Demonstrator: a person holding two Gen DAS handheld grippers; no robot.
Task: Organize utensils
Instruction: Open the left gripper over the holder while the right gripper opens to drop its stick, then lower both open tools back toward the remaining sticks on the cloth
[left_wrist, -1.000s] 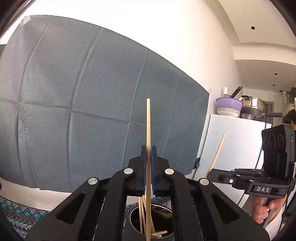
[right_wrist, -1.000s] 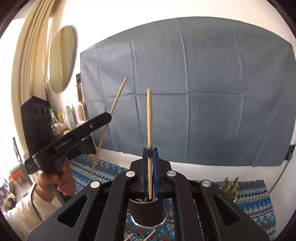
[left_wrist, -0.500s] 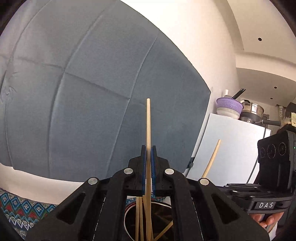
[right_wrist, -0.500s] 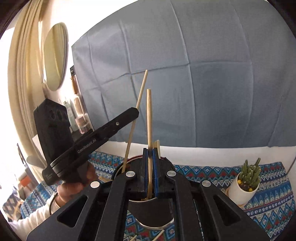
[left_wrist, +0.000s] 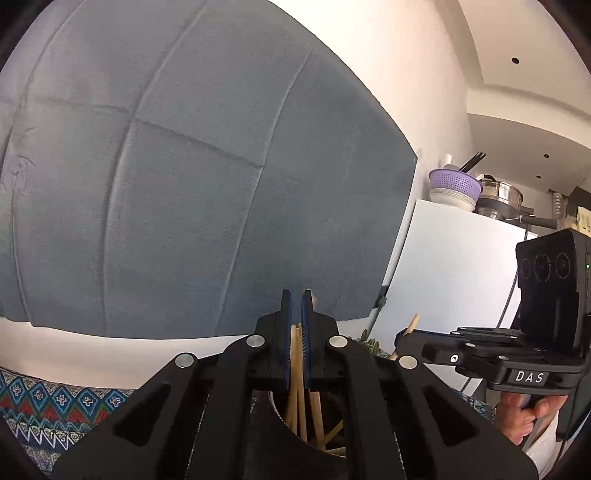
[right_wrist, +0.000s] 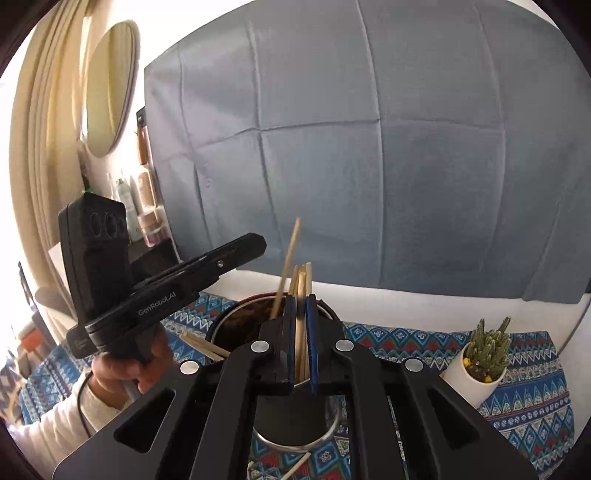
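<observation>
Both grippers hover right over the round metal cup (right_wrist: 236, 321), where thin wooden chopsticks (right_wrist: 303, 280) stand nearly upright. The left gripper (left_wrist: 296, 306) and right gripper (right_wrist: 302, 310) each show a narrow gap, gripping nothing. More sticks (right_wrist: 201, 345) lie flat on the patterned counter (right_wrist: 532, 384) beside the cup, nearer the left.

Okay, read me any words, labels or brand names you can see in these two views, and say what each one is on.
"DAS": white letters on the front of the right gripper, seen from the left wrist.
"GenRobot.AI": along the side of the left gripper, seen from the right wrist.
Bottles on the shelf: labels too small to read.
</observation>
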